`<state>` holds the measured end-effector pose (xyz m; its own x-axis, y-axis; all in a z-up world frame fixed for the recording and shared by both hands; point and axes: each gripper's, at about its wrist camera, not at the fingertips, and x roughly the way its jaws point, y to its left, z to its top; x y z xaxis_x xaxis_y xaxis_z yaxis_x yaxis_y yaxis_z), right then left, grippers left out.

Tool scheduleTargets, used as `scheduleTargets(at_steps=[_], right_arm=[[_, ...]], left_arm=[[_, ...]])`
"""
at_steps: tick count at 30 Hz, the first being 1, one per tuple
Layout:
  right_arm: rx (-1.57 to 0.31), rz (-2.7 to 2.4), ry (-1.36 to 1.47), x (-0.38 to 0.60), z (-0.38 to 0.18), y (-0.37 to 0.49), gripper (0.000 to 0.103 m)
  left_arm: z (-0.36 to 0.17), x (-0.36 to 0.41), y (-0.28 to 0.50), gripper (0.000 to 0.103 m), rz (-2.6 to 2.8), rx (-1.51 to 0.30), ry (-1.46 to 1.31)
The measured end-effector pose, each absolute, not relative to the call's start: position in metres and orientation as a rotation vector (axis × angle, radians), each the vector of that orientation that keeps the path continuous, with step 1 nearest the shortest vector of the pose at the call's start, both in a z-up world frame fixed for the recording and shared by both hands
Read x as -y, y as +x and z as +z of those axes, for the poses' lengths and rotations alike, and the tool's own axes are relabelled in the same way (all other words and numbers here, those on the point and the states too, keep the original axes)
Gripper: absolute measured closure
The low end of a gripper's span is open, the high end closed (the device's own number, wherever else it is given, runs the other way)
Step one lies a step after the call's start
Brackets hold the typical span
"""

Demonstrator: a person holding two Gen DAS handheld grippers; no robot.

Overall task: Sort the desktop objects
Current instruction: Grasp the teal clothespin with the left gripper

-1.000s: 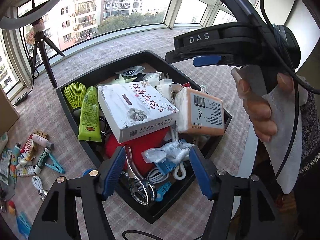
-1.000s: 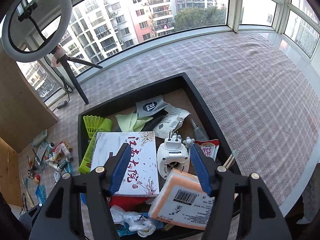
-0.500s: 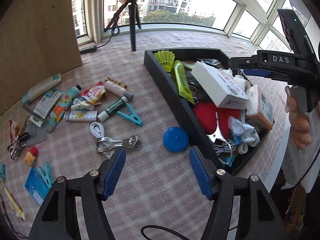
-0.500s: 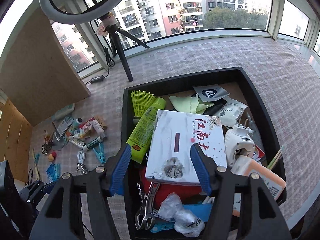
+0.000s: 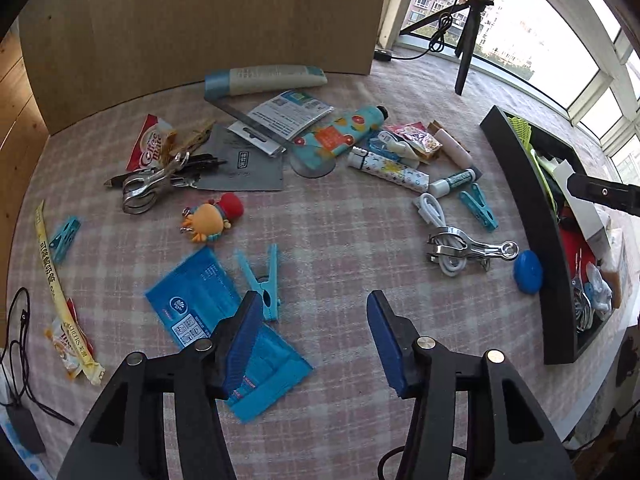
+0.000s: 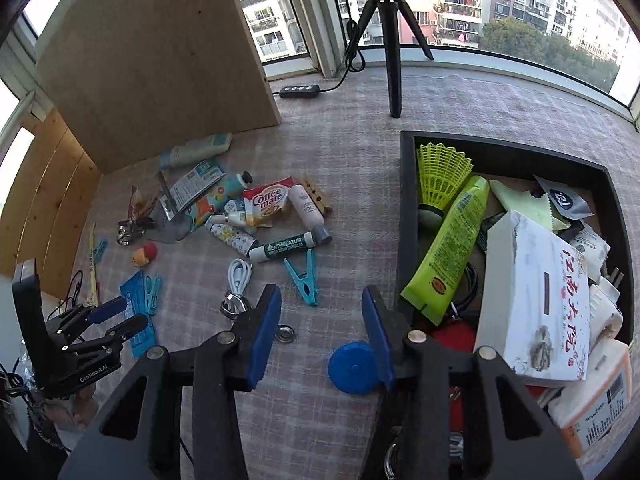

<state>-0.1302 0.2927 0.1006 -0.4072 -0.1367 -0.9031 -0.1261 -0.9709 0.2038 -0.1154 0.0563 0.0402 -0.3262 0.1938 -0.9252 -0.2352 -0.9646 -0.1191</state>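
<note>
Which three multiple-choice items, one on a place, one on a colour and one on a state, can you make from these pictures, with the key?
1. Where does the blue disc lie?
A. in the black tray
B. on the cloth beside the tray
C. on the white box

2. What colour is the shuttlecock in the tray?
A. yellow-green
B. red
C. white

3. How do both grippers stand?
A. both shut on a peg
B. one open, one shut
C. both open and empty

Key: 1 B, the disc rests on the checked cloth just outside the tray wall. 2 A, its skirt is yellow-green. 3 C, the left gripper and right gripper show a wide gap with nothing between the pads.
</note>
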Motion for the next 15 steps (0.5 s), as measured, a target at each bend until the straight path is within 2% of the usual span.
scheduleTargets(at_steps=[15], right_arm=[[0.268,-2.469,1.955,-0.275,0.035,-0.183,0.066]], left_arm=[[0.015,-0.039,-0.133,0.055,2.348,-0.012,-1.716]])
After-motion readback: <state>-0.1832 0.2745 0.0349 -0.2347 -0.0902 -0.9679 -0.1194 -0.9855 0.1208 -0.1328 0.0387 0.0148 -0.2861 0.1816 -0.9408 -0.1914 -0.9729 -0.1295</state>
